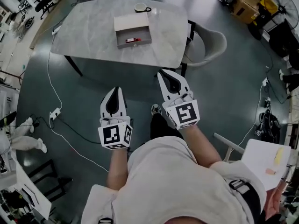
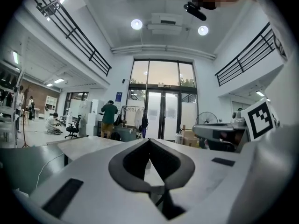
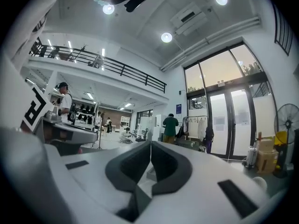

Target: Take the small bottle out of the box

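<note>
In the head view an open cardboard box (image 1: 133,31) stands on the grey marble table (image 1: 88,31), well ahead of me. A small bottle (image 1: 132,40) with red on it lies inside, near the box's front wall. Both grippers hang over the floor, short of the table's near edge and apart from the box. The left gripper (image 1: 117,89) is shut with nothing in it. The right gripper (image 1: 161,72) is also shut and empty, and sits slightly further forward. The jaw tips meet in the left gripper view (image 2: 149,140) and in the right gripper view (image 3: 150,143).
A round lidded object (image 1: 141,7) sits at the table's far edge behind the box. A grey chair (image 1: 210,45) stands at the table's right side. A power strip (image 1: 54,113) and white cable lie on the floor to the left. A person's hand holds paper (image 1: 266,162) at lower right.
</note>
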`<state>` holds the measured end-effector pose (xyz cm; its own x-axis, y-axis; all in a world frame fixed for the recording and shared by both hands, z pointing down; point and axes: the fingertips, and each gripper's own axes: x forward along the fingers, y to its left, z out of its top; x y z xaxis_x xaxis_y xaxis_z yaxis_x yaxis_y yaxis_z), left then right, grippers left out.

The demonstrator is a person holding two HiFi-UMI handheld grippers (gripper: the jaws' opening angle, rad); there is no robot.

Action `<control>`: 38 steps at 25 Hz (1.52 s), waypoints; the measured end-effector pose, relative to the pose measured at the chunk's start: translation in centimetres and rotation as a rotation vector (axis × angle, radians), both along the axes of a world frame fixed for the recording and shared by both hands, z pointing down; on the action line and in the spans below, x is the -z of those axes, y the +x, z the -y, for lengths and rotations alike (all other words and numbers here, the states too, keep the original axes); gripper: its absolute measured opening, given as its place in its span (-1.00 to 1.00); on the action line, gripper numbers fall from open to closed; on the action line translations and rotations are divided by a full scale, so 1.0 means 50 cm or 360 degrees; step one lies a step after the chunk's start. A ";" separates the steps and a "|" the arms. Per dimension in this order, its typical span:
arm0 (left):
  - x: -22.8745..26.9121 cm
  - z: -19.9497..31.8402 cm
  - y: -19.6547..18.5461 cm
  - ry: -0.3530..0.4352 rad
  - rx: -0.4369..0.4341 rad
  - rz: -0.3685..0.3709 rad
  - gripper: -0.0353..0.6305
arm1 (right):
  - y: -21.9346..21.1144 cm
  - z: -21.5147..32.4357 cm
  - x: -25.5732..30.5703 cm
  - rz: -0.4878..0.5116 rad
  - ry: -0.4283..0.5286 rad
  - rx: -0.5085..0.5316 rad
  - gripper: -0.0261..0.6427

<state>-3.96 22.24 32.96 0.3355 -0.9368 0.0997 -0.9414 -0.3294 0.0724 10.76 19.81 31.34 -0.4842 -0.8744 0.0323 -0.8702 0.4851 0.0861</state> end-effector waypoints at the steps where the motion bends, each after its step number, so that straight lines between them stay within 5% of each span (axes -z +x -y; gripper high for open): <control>1: -0.001 0.028 0.001 -0.0011 0.0013 0.0000 -0.82 | 0.003 0.029 -0.003 0.0009 -0.0009 0.0012 -0.84; 9: -0.042 0.221 0.052 -0.0121 0.0058 0.0030 -0.82 | 0.034 0.223 -0.044 0.0027 -0.0073 0.0113 -0.84; 23: -0.143 0.413 0.054 -0.0314 0.0087 0.0058 -0.82 | 0.018 0.417 -0.159 -0.0009 -0.0341 0.0213 -0.84; 38: -0.338 0.592 -0.005 -0.0644 -0.0014 0.0025 -0.82 | -0.088 0.600 -0.352 -0.0381 -0.0636 0.0296 -0.84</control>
<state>-4.21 -7.34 49.87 0.3390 -0.8179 0.4650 -0.9406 -0.2855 0.1837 6.38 -10.18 48.95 -0.5687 -0.6706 0.4762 -0.7445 0.6658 0.0484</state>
